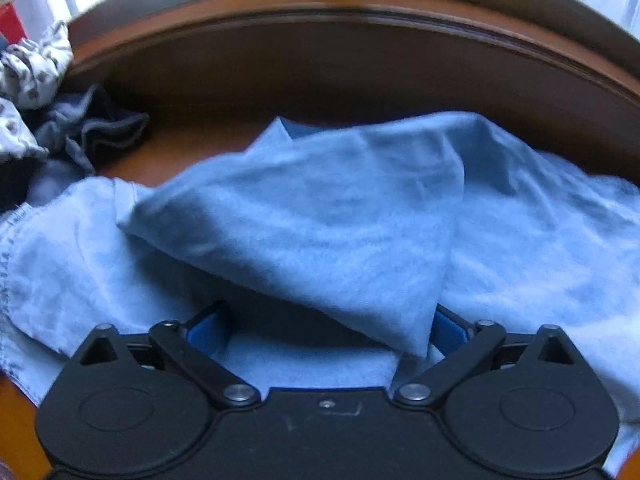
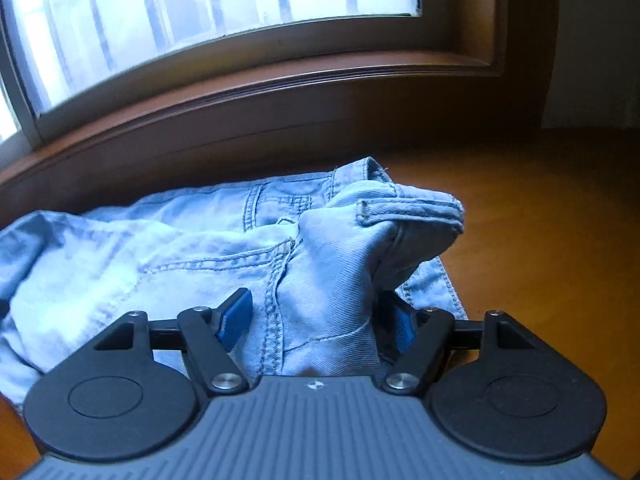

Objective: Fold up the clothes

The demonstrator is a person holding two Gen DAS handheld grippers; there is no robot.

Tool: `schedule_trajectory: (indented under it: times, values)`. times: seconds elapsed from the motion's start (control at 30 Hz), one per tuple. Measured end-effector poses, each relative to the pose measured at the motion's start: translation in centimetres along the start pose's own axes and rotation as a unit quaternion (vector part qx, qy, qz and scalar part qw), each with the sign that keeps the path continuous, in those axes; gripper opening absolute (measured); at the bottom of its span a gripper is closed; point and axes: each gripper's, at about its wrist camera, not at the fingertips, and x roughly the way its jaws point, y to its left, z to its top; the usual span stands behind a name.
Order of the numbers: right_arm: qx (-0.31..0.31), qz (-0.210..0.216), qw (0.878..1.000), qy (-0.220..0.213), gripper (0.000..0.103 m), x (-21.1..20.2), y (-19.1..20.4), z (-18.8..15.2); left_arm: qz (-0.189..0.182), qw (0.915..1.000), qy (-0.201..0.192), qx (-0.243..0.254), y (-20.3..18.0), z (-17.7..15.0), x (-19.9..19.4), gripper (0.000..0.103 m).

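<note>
Jeans lie crumpled on tabletop below window. Both grippers wide apart, not clamping: L gripper w/ fold draped between fingers, R gripper astride bunched waistband.

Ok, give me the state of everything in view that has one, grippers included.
jeans: spread on the wooden table, waistband end bunched up and folded over.
left gripper: open, a fold of the jeans draped between its fingers.
right gripper: open, the bunched waistband standing between its fingers, not pinched.
pile of other clothes: crumpled, unfolded, at the table's far left.
window: closed.
</note>
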Motion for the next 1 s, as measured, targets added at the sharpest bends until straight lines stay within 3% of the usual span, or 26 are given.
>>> schedule_trajectory:
  times: [0.07,0.13,0.17,0.2,0.27,0.3,0.33,0.37,0.4,0.53,0.7,0.83,0.93,1.0]
  values:
    - [-0.008,-0.01,1.0,0.005,0.072,0.1,0.2,-0.3,-0.004,0.9998,-0.019,-0.004,-0.3,0.4,-0.5,0.086]
    - [-0.008,-0.019,1.0,0.009,0.072,0.0,0.4,-0.5,-0.023,0.9988,-0.044,-0.003,-0.7,0.7,-1.0,0.085]
    - [-0.01,-0.023,1.0,0.009,0.072,0.0,0.5,-0.6,-0.022,0.9986,-0.049,0.0,-0.9,0.9,-1.0,0.077]
    - [-0.011,-0.025,1.0,0.009,0.072,0.1,0.6,-0.6,-0.017,0.9984,-0.054,0.003,-1.1,1.1,-0.9,0.051]
    - [-0.012,-0.028,1.0,0.005,0.071,0.1,0.7,-0.6,-0.023,0.9982,-0.054,-0.005,-0.9,1.2,-0.4,0.025]
    - [-0.009,-0.029,1.0,-0.002,0.06,0.1,0.7,-0.6,-0.034,0.9978,-0.054,-0.017,-0.6,1.3,-0.3,0.019]
    - [-0.007,-0.032,0.999,-0.008,0.037,0.2,0.6,-0.6,-0.034,0.9976,-0.06,-0.009,-0.5,1.5,-0.4,0.017]
    - [-0.009,-0.032,0.999,-0.008,0.032,0.3,0.7,-0.5,-0.033,0.9972,-0.066,-0.002,-0.5,1.7,-0.5,0.014]
    - [-0.011,-0.026,1.0,-0.012,0.019,0.3,0.8,-0.2,-0.033,0.9968,-0.073,0.005,-0.4,1.8,-0.6,0.011]
    - [-0.036,-0.01,0.997,-0.064,0.012,-0.4,1.5,2.9,-0.015,0.9915,-0.129,0.015,-0.3,3.0,-3.8,0.008]
    - [-0.072,0.041,0.977,-0.195,0.011,-7.0,2.1,8.5,-0.023,0.9827,-0.182,-0.021,1.2,2.6,-9.7,0.008]
    - [-0.115,0.037,0.963,-0.24,0.012,-13.2,-0.3,7.6,-0.045,0.9827,-0.173,-0.049,1.6,-0.6,-12.9,0.01]
    - [-0.122,0.027,0.968,-0.217,0.014,-15.1,-3.8,4.2,-0.073,0.9874,-0.121,-0.07,1.3,-4.2,-13.5,0.018]
    - [-0.119,0.007,0.982,-0.143,0.018,-14.0,-6.5,0.9,-0.075,0.9926,-0.074,-0.061,0.5,-6.3,-12.9,0.023]
